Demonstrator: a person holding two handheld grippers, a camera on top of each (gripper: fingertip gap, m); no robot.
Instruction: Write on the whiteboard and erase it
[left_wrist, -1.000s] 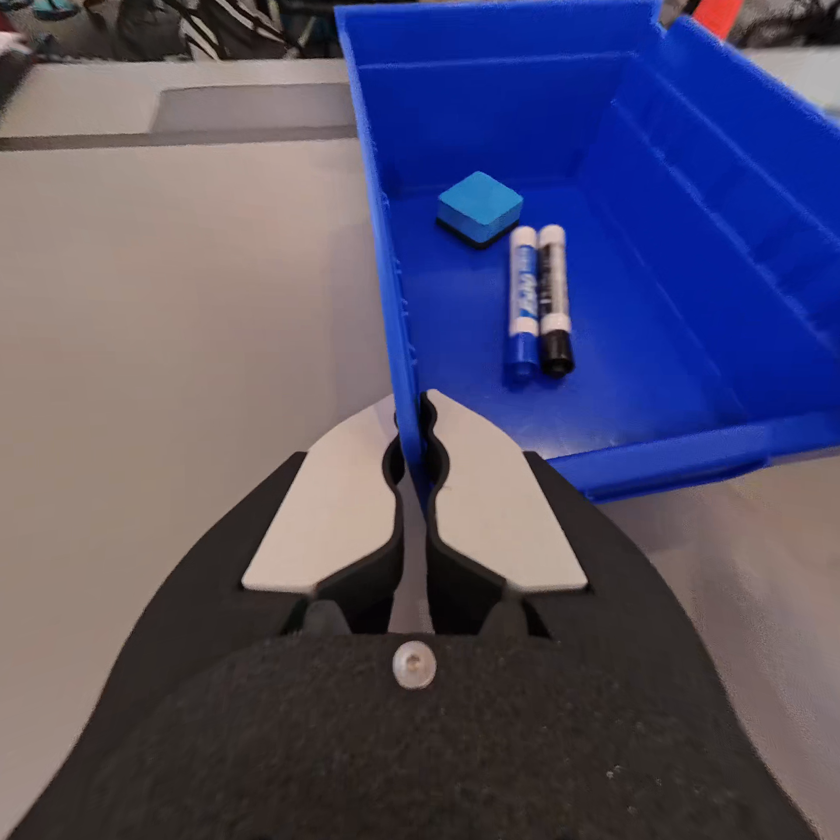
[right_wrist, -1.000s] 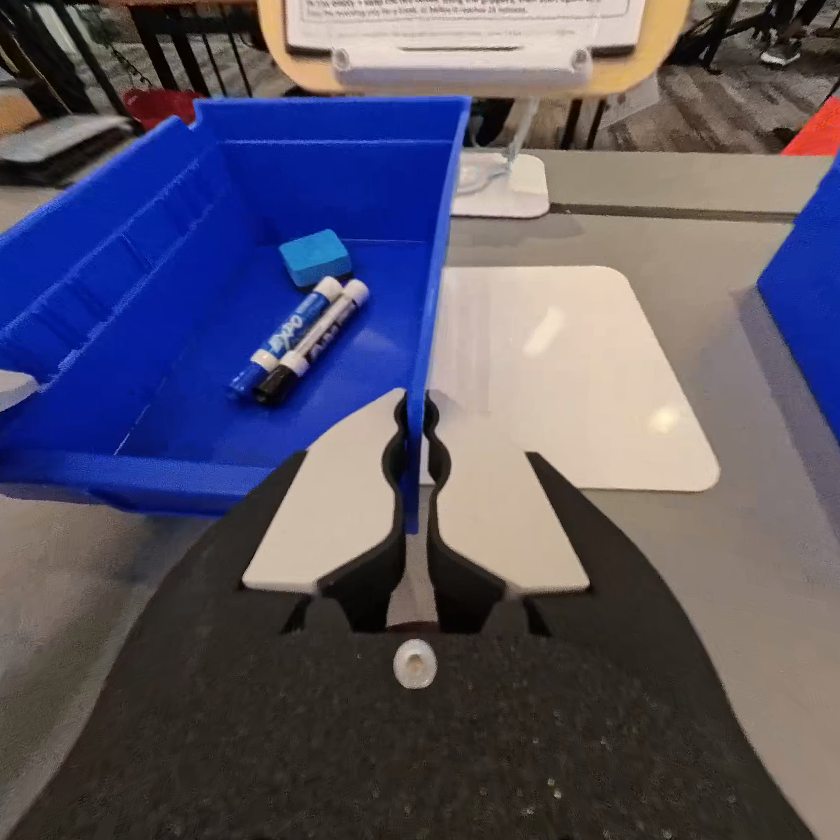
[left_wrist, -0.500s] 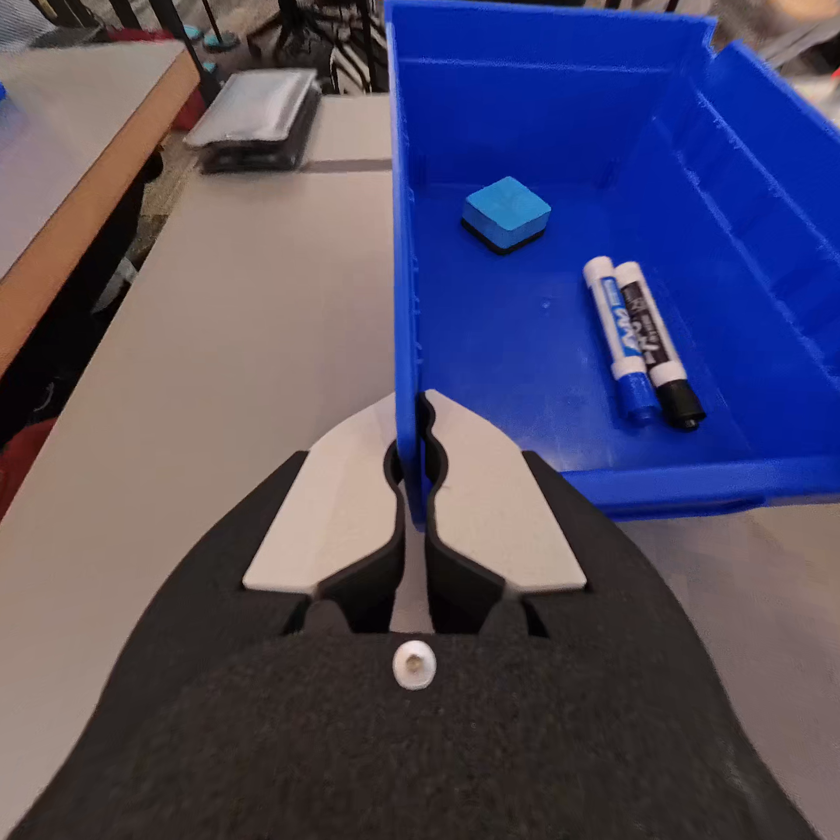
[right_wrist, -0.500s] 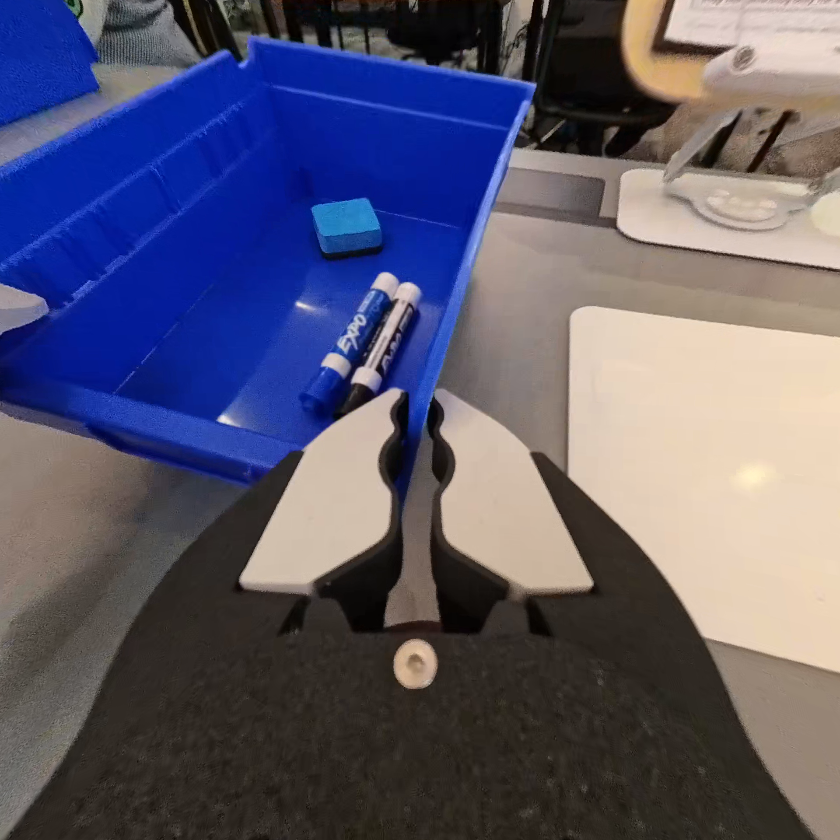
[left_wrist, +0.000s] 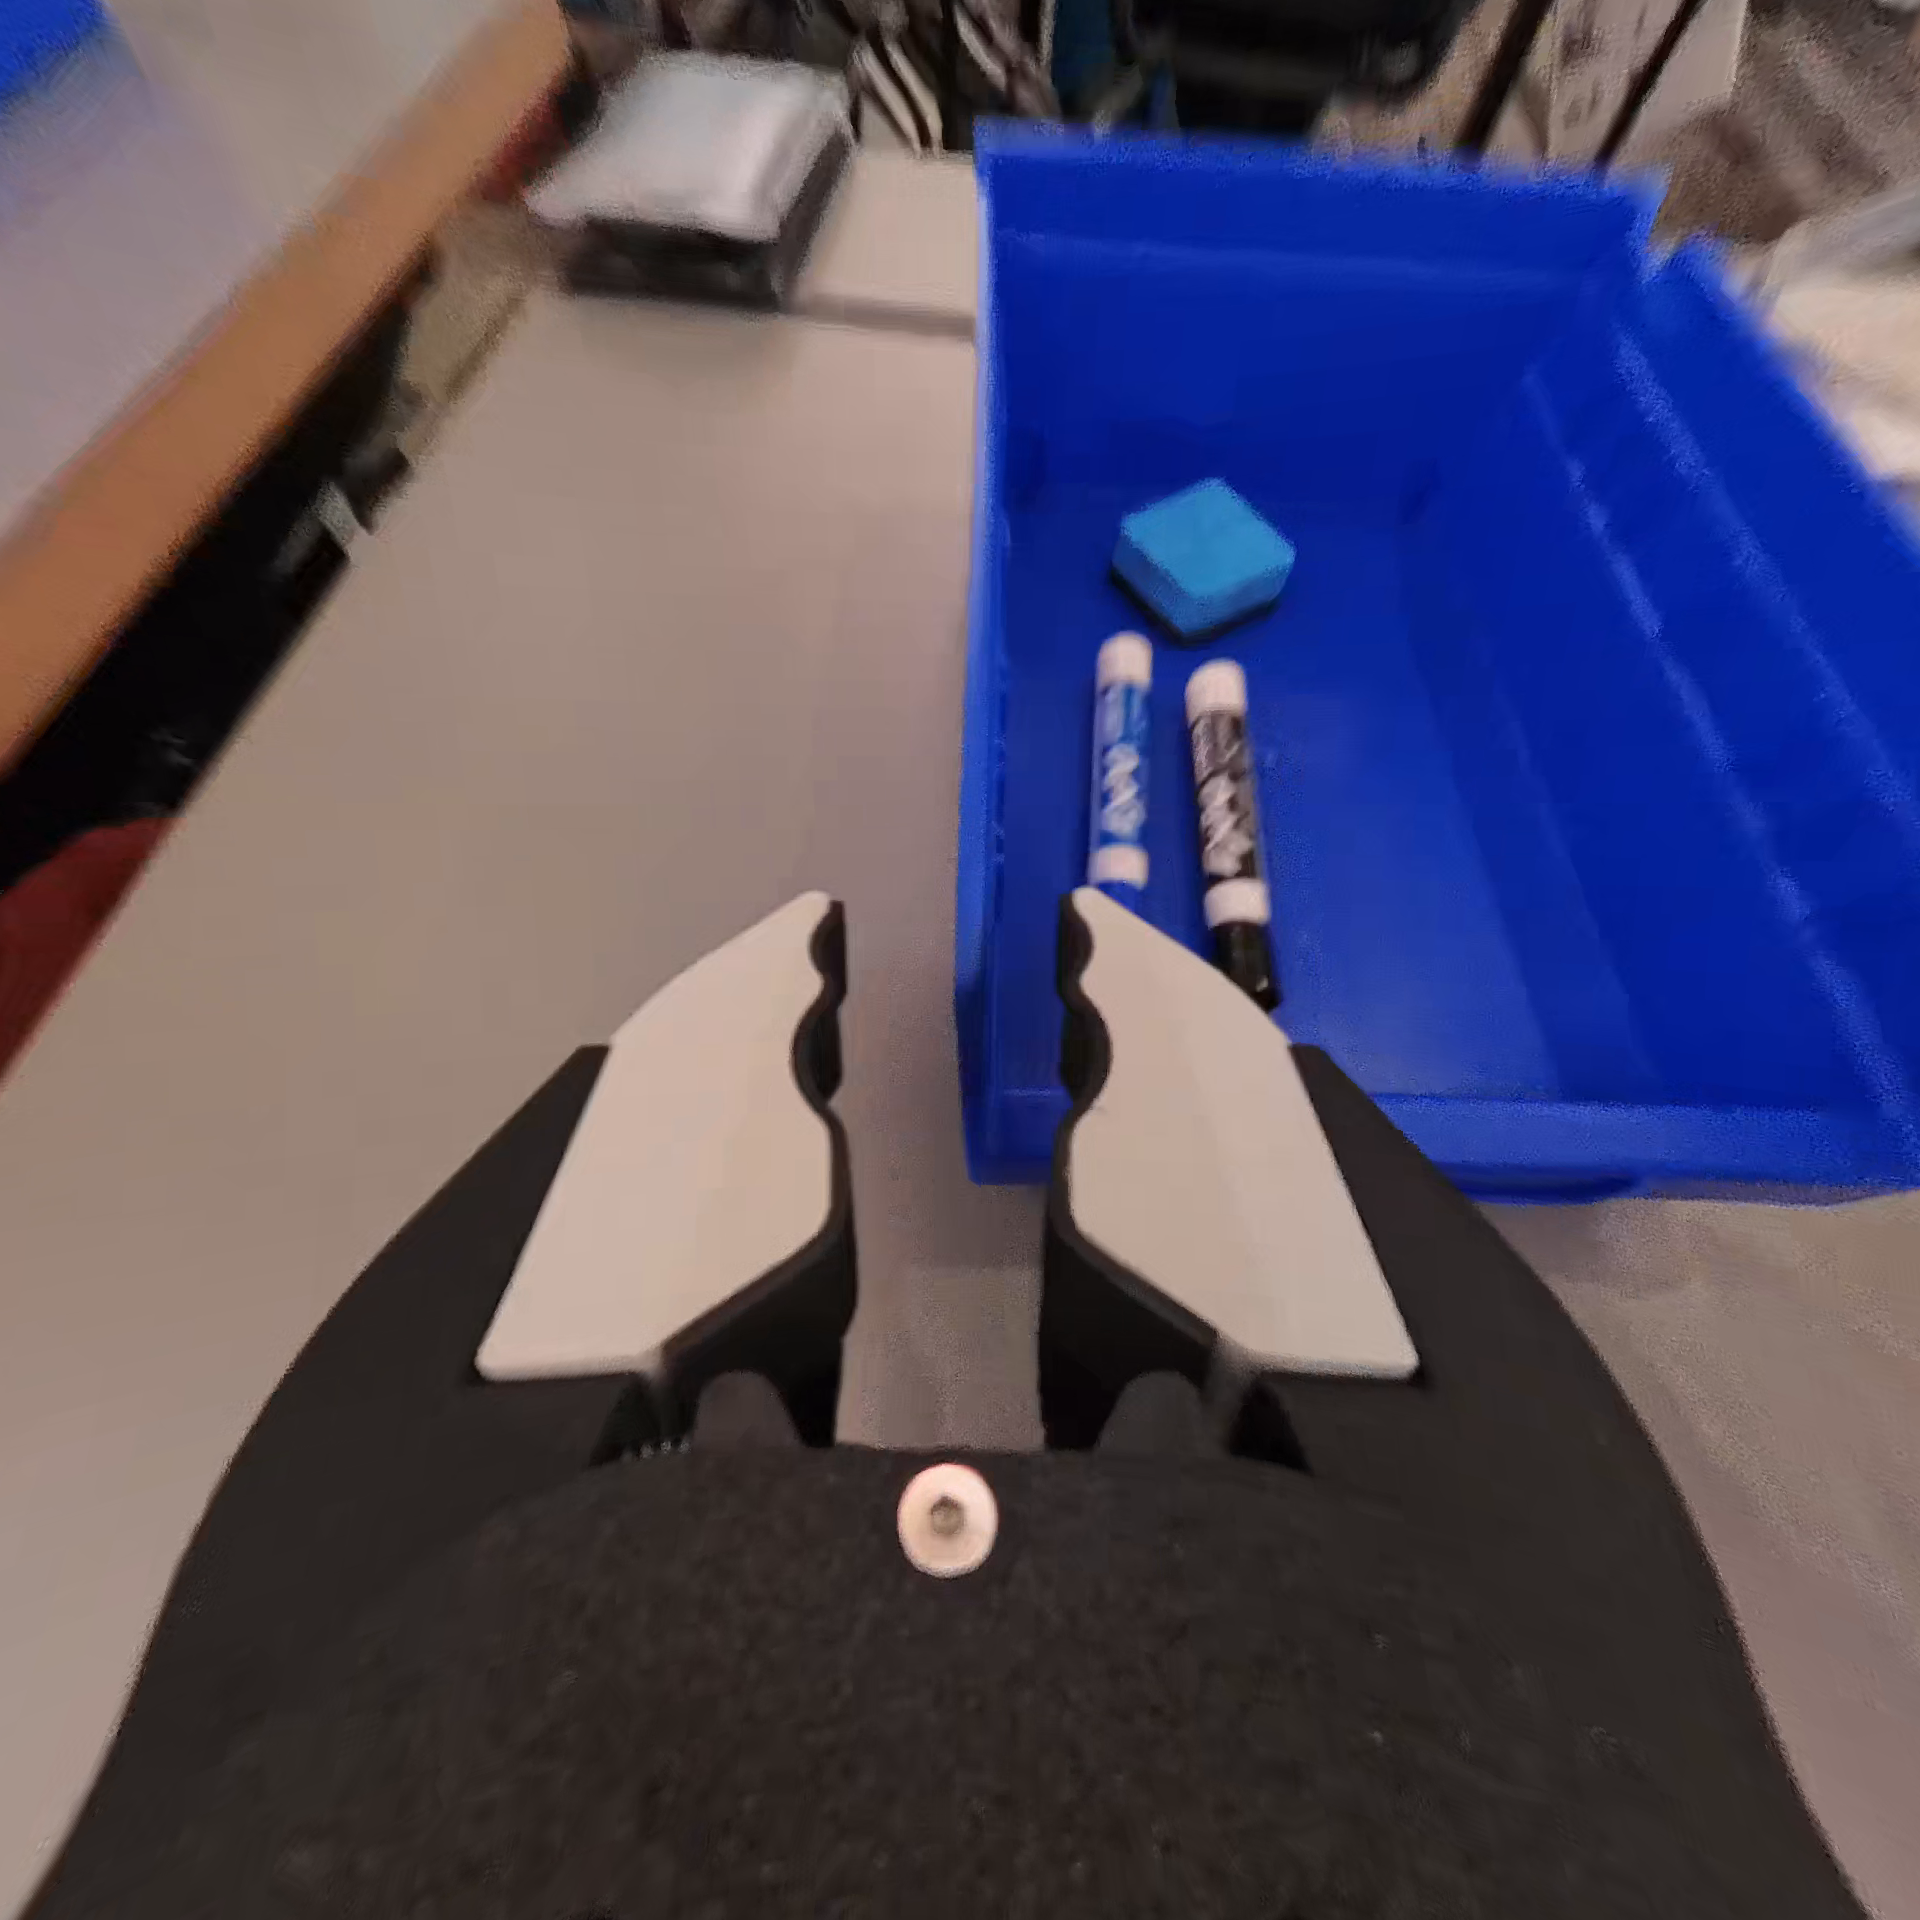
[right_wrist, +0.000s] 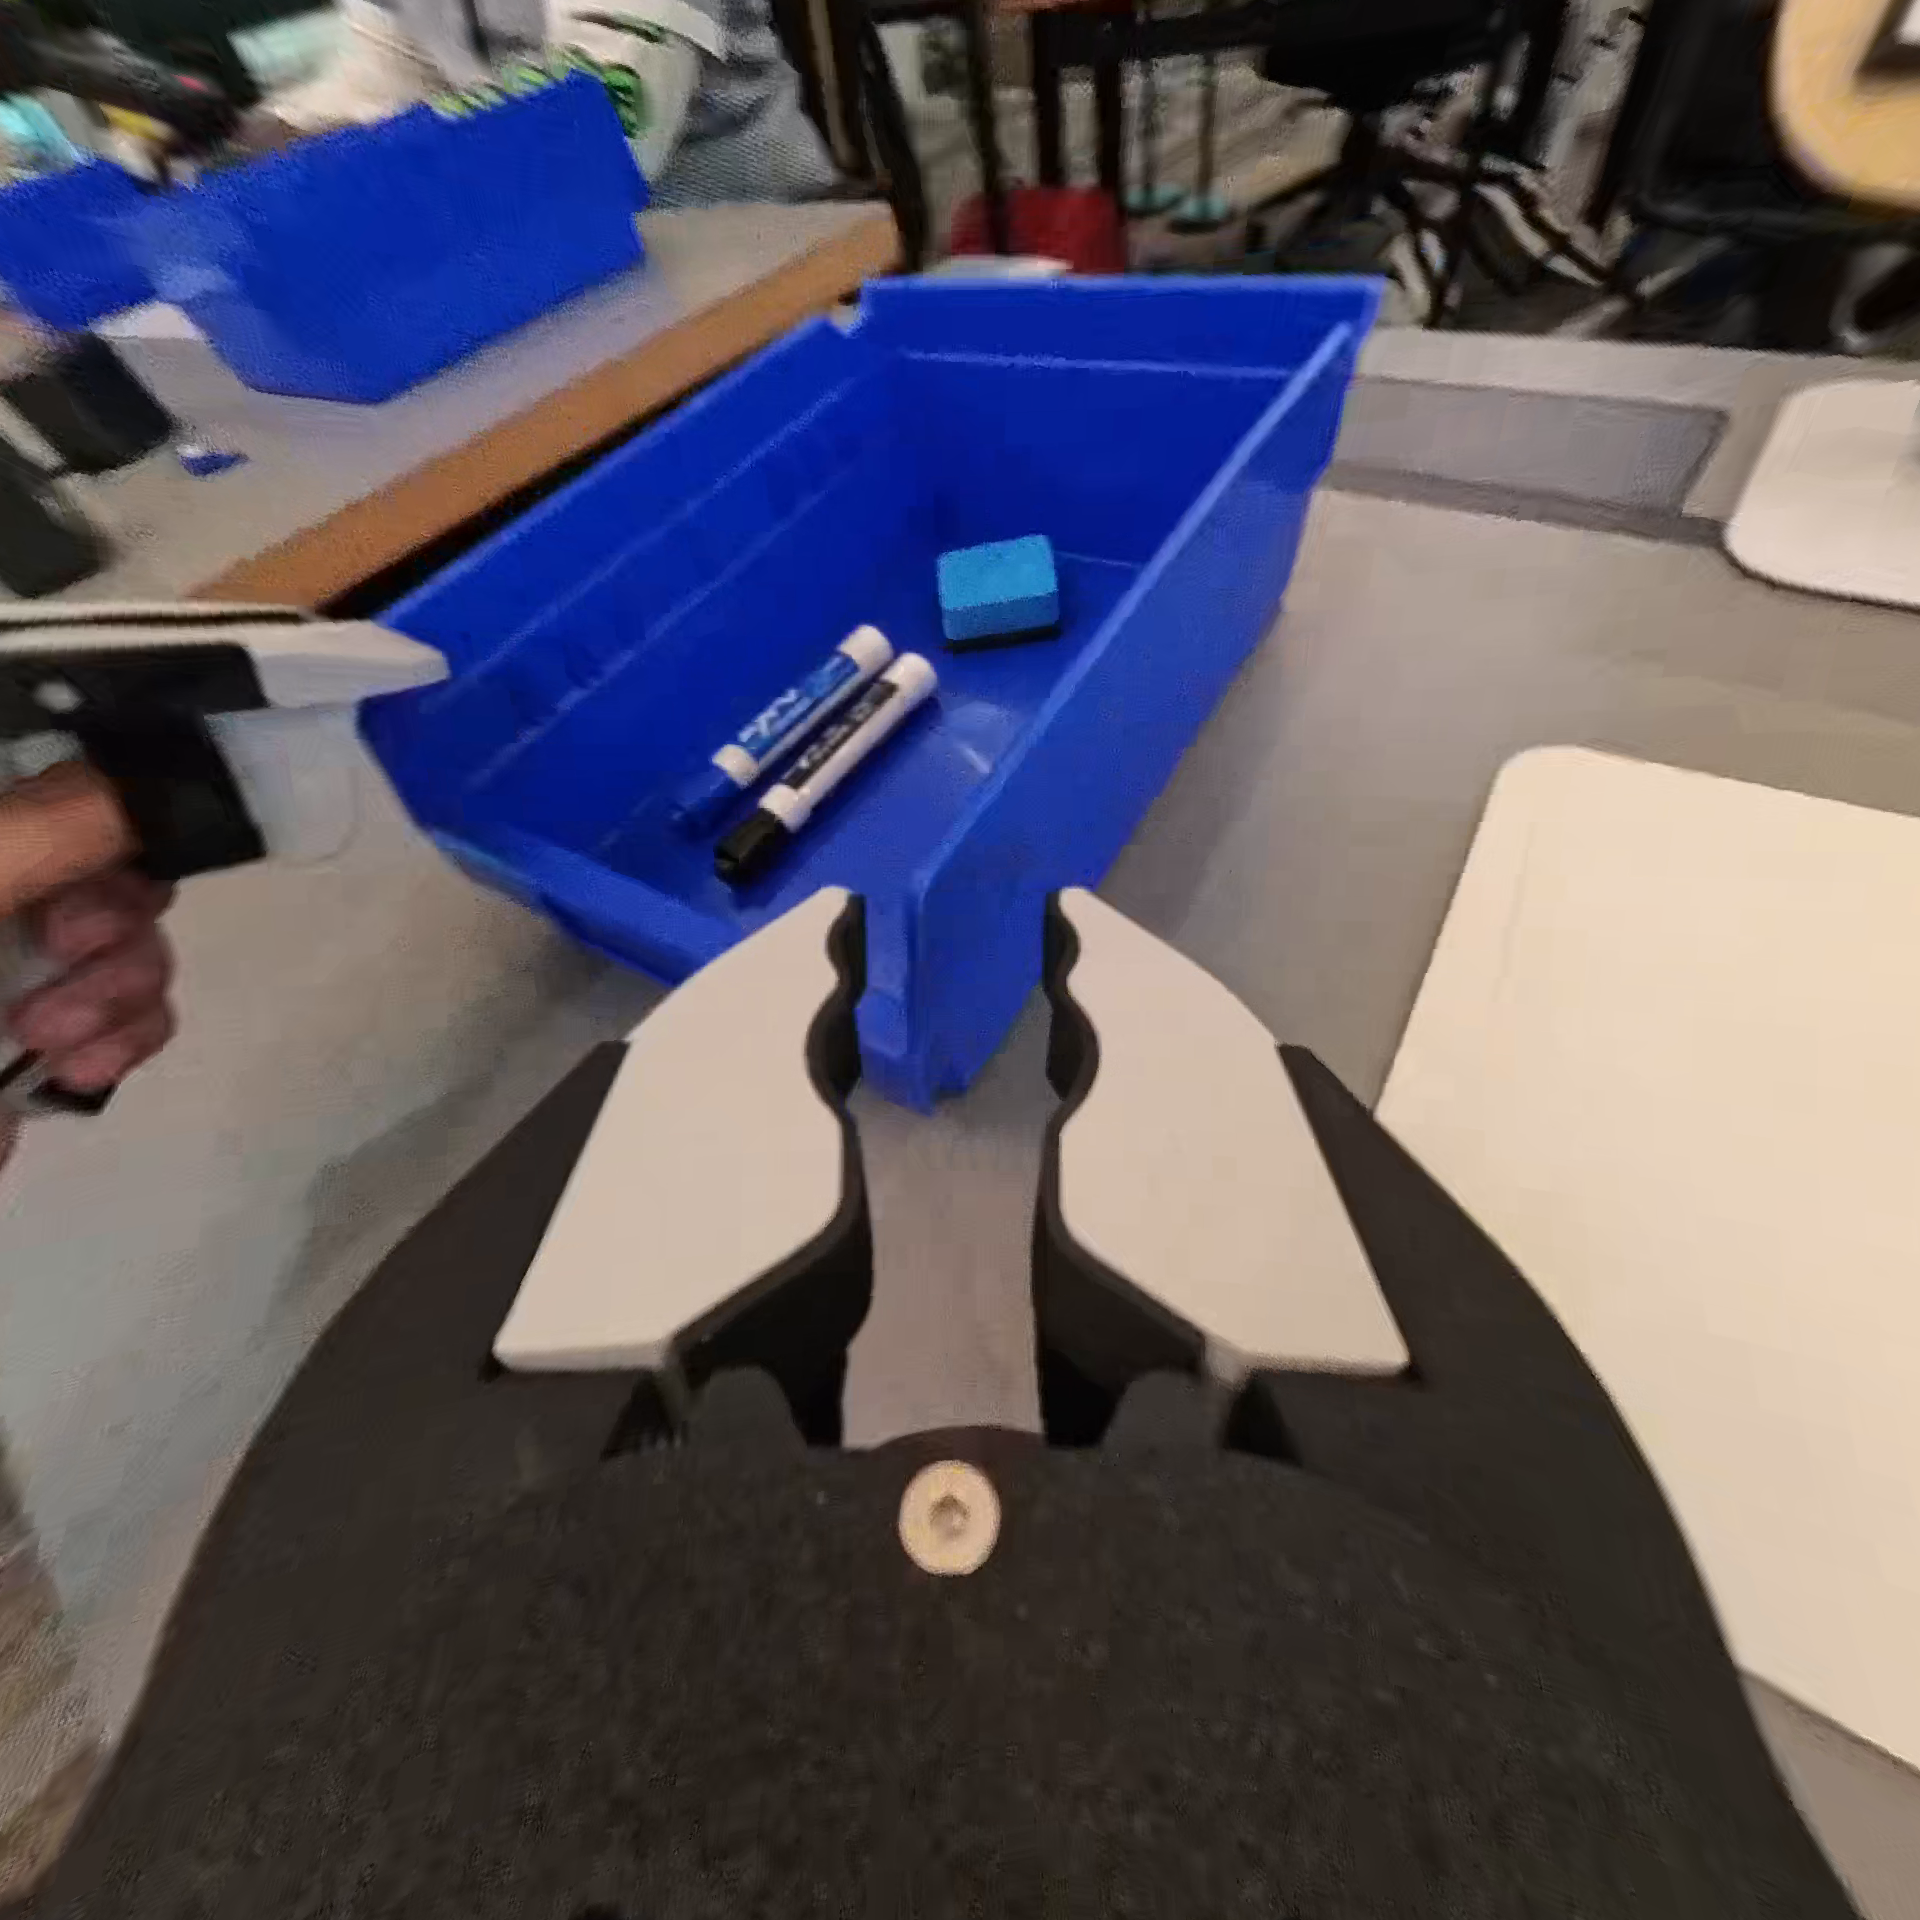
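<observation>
- A grey table (right_wrist: 1299, 727) carries a blue bin (right_wrist: 1174, 644) and, just right of it, the flat whiteboard (right_wrist: 1662, 1143).
- In the bin lie a blue marker (right_wrist: 800, 712), a black marker (right_wrist: 842, 758) and a blue eraser (right_wrist: 997, 590); the markers lie side by side, caps toward the bin's near end.
- The left gripper (left_wrist: 951, 914) and right gripper (right_wrist: 951, 909) stand with fingers apart, empty, at the bin's near corners.

Both grippers let go of bin (left_wrist: 1351, 1143) walls: left gripper (left_wrist: 951, 920) & right gripper (right_wrist: 951, 909) jaws now apart. Markers (left_wrist: 1226, 790) rolled slightly apart.
</observation>
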